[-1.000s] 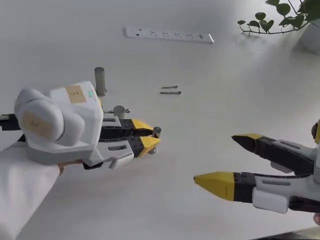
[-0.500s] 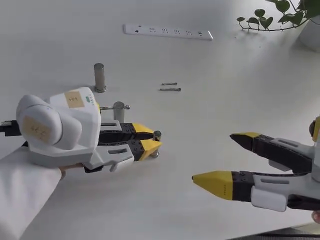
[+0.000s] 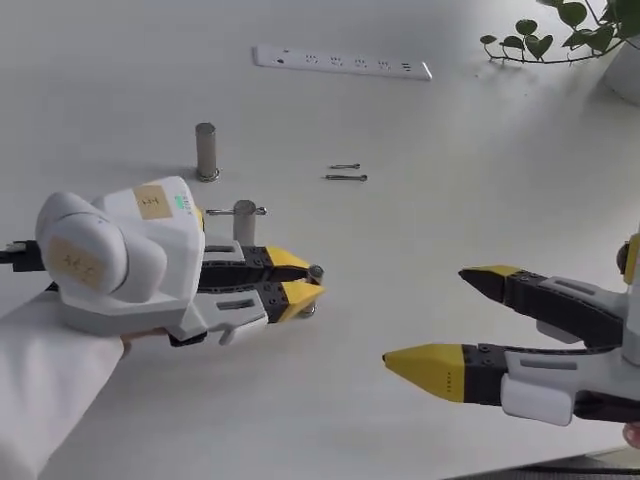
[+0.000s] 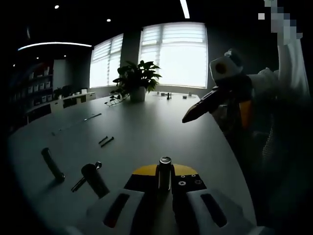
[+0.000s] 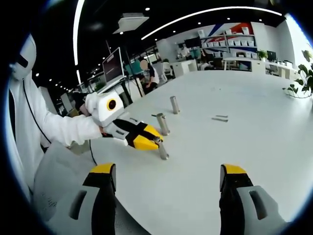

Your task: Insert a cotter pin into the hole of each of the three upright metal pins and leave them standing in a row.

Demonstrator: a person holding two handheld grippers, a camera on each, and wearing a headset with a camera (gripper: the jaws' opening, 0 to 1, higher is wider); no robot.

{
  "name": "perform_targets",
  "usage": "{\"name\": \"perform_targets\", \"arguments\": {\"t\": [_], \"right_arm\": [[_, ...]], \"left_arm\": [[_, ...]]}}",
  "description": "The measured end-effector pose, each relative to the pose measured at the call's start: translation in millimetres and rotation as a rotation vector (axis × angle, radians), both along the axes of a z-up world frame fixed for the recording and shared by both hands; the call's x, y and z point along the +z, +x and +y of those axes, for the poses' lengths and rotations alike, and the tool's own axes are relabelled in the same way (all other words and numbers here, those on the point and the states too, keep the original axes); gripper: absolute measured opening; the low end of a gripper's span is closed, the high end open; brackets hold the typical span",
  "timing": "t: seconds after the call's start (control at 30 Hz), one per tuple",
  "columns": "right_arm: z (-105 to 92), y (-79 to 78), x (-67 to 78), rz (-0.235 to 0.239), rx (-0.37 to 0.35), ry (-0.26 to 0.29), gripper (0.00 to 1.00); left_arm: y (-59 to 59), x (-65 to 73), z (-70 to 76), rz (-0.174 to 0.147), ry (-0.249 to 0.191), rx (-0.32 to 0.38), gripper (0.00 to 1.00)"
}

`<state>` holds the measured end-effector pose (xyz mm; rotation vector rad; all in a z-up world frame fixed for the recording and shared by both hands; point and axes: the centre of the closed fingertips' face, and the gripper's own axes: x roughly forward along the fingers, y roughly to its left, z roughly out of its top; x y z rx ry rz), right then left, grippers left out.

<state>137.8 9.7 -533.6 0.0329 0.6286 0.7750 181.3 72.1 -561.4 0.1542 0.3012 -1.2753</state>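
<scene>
Three upright metal pins stand on the white table. My left gripper (image 3: 300,276) is shut on the nearest pin (image 3: 314,272), which rises between its yellow jaws (image 4: 165,171). The middle pin (image 3: 244,216) has a cotter pin (image 3: 222,211) through its hole. Behind it stands the far pin (image 3: 206,150) with no gripper near. Two loose cotter pins (image 3: 346,173) lie to the right of the far pin. My right gripper (image 3: 425,315) hangs open at the lower right, apart from all of them. From its own view it faces the held pin (image 5: 161,148) across bare table.
A white power strip (image 3: 340,63) lies at the far edge. A leafy plant (image 3: 560,30) reaches in at the top right. Bare table (image 3: 450,200) spreads between the pins and my right gripper. A white sleeve (image 3: 40,380) covers the lower left.
The head camera has shifted a little. My left gripper, with the pin in it, has drawn slightly toward me and away from the middle pin. The right gripper has stayed put.
</scene>
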Motion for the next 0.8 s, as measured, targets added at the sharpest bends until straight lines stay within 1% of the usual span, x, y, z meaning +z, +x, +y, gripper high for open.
{"name": "perform_targets", "arguments": {"t": [0.03,0.13,0.2,0.23,0.33,0.37,0.4,0.47,0.57,0.67,0.7,0.73,0.8], "right_arm": [[0.0,-0.1,-0.2,0.001,0.000,-0.001,0.86],[0.6,-1.4,-0.8,0.004,0.002,-0.004,0.86],[1.1,-1.9,-1.1,0.001,0.003,-0.007,0.85],[1.5,-2.2,-1.1,0.002,0.003,-0.006,0.85],[2.2,-2.6,-0.8,0.000,0.005,-0.006,0.85],[2.3,-2.5,-0.3,-0.002,0.005,-0.006,0.86],[2.3,-2.4,0.1,-0.004,0.004,-0.005,0.86],[2.0,-2.5,0.6,-0.005,0.003,-0.005,0.86],[1.9,-2.9,1.2,-0.007,0.004,-0.006,0.86],[1.7,-3.1,2.1,-0.009,0.004,-0.006,0.86],[1.5,-3.1,2.6,-0.011,0.004,-0.005,0.86],[1.3,-3.1,2.8,-0.011,0.003,-0.004,0.86],[0.5,-3.0,3.2,-0.013,0.001,-0.004,0.86]], "left_arm": [[-0.2,0.1,-0.1,-0.001,-0.002,-0.001,0.07],[0.3,1.6,-0.4,0.008,-0.016,0.006,0.08],[0.8,1.0,-0.5,0.044,-0.032,0.016,0.08],[0.6,-0.9,-0.1,0.050,-0.027,0.012,0.08],[-0.7,-3.5,1.4,0.041,-0.008,0.009,0.09],[-1.9,-3.4,2.0,0.057,-0.016,0.012,0.10],[-2.0,-3.2,2.7,0.057,-0.017,0.014,0.11],[-4.0,-2.2,3.6,0.063,-0.023,0.010,0.17],[-8.7,-1.0,4.6,0.069,-0.020,-0.001,0.24],[-15.1,3.8,5.9,0.085,-0.034,-0.016,0.32],[-16.7,5.9,7.1,0.099,-0.044,-0.012,0.35],[-15.3,6.6,8.7,0.104,-0.047,0.005,0.38],[-16.7,9.6,12.7,0.125,-0.064,0.013,0.41]]}}
